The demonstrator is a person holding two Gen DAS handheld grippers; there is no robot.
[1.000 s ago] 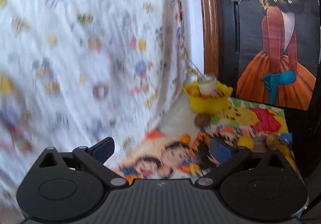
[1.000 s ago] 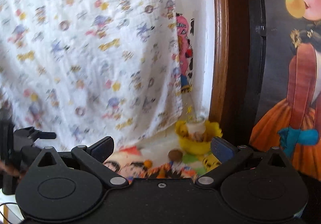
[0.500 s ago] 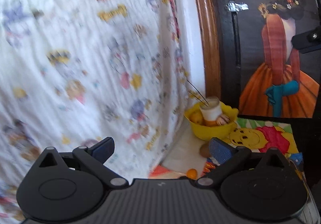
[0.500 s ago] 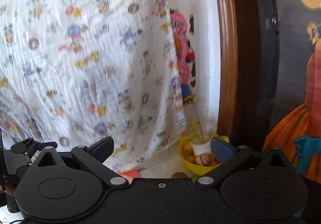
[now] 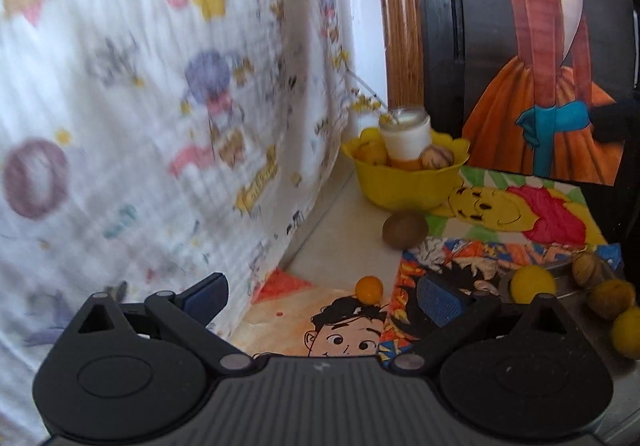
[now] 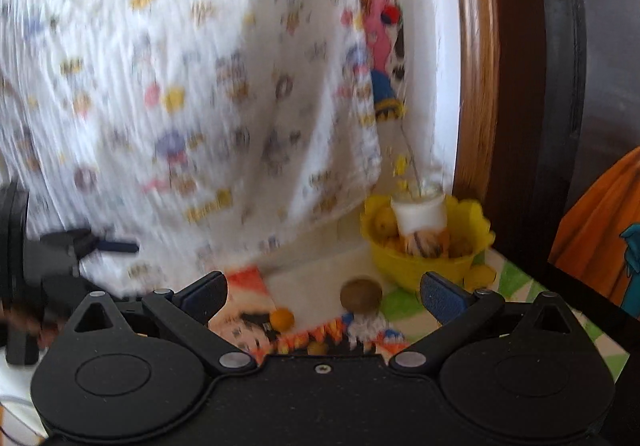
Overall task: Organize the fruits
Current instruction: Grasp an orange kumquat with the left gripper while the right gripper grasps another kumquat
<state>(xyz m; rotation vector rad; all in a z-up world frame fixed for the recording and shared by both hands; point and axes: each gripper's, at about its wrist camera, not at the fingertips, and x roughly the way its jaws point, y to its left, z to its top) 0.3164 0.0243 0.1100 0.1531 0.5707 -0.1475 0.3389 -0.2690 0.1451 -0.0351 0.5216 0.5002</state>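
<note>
Both grippers, the left gripper [image 5: 322, 296] and right gripper [image 6: 322, 292], are held with jaws apart and empty above a desk [image 5: 344, 246] spread with cartoon pictures. A brown fruit [image 5: 405, 229] lies just beside the yellow bowl [image 5: 404, 188], a small orange fruit [image 5: 369, 288] nearer. Both are judged light, round and apt to roll, best gripped across the middle.

The bowl [image 5: 404, 186] was bright yellow, with a white jar [image 5: 406, 140] standing in it. A brown kiwi [image 5: 405, 230] and a small orange fruit [image 5: 369, 289] lay on cartoon-printed mats [image 5: 520, 214] in red, yellow and green. The hanging cloth [image 5: 140, 86] was white with small pastel cartoon motifs.
</note>
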